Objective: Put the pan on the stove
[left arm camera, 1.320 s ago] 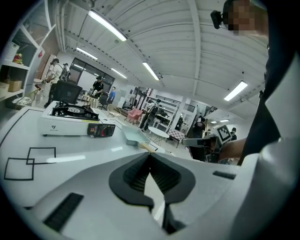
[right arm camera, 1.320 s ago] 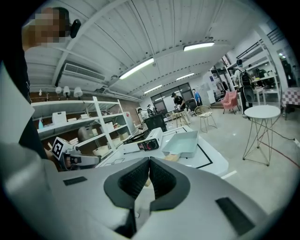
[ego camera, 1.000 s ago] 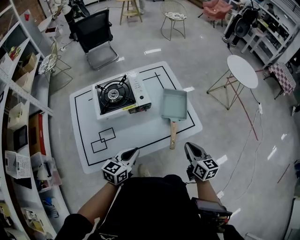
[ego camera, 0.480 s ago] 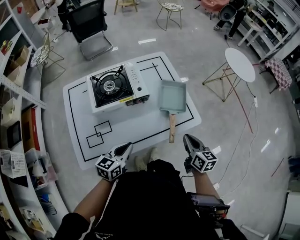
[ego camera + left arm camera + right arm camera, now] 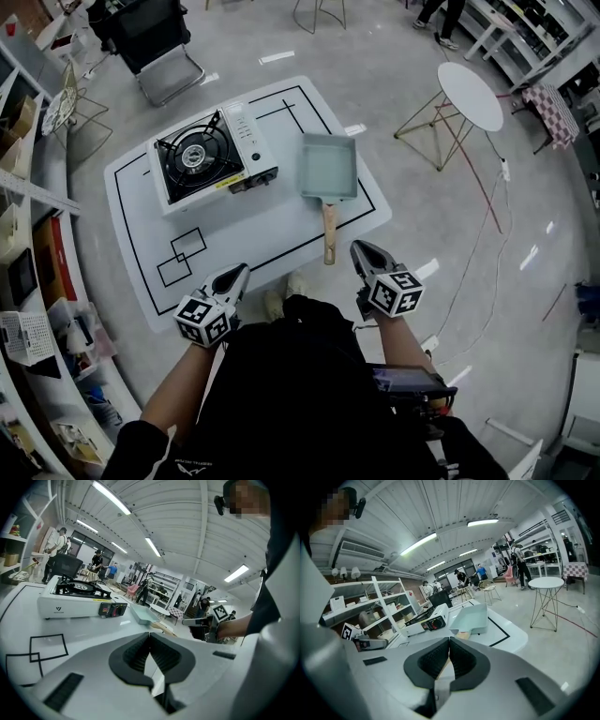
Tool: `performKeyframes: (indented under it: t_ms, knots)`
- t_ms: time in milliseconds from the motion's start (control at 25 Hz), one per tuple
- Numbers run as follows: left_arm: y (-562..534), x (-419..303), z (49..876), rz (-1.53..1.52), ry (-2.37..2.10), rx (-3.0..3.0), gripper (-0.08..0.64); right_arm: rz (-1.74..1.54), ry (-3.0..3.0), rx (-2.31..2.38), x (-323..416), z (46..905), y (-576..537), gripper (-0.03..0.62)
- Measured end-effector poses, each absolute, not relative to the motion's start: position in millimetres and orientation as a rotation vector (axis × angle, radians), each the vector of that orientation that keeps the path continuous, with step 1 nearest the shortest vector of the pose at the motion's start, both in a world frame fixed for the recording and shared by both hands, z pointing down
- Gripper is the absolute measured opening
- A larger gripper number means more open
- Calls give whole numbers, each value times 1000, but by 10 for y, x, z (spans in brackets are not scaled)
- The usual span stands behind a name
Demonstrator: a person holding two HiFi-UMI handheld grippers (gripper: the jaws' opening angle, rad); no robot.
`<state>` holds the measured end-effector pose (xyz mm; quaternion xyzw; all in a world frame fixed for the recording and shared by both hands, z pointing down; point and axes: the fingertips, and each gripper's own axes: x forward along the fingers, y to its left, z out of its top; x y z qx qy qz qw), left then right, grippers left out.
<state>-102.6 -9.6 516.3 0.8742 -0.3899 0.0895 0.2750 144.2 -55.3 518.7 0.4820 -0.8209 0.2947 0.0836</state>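
The rectangular pale-green pan (image 5: pixel 329 167) lies flat on the smooth white desk (image 5: pixel 246 246) marked with black lines, just right of the boxy white stove (image 5: pixel 242 141) with its round black burner (image 5: pixel 192 156). Its straight wooden handle (image 5: pixel 329 234) points back toward the person, so the pan's long axis runs away from them. The left claw (image 5: pixel 240 273) and right claw (image 5: pixel 359 248) are both closed on nothing, near the desk's front edge.

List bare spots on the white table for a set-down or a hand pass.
Widest: near-left of the table, around the drawn squares, between the stove front and the near edge. Also the strip between the squares and the handle of the pan. Tight: the stove-to-pan gap.
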Motion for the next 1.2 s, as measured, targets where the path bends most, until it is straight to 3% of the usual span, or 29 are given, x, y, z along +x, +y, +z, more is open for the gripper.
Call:
performKeyframes:
  t_ms: [1040, 1200]
  knots:
    - [-699, -555, 5213, 346, -994, 2325, 9, 1273, -2481, 1194, 1379, 5456, -1070, 29]
    - [-745, -565, 5257, 346, -1001, 2304, 9, 1326, -2446, 1132, 1329, 5560, -1106, 64]
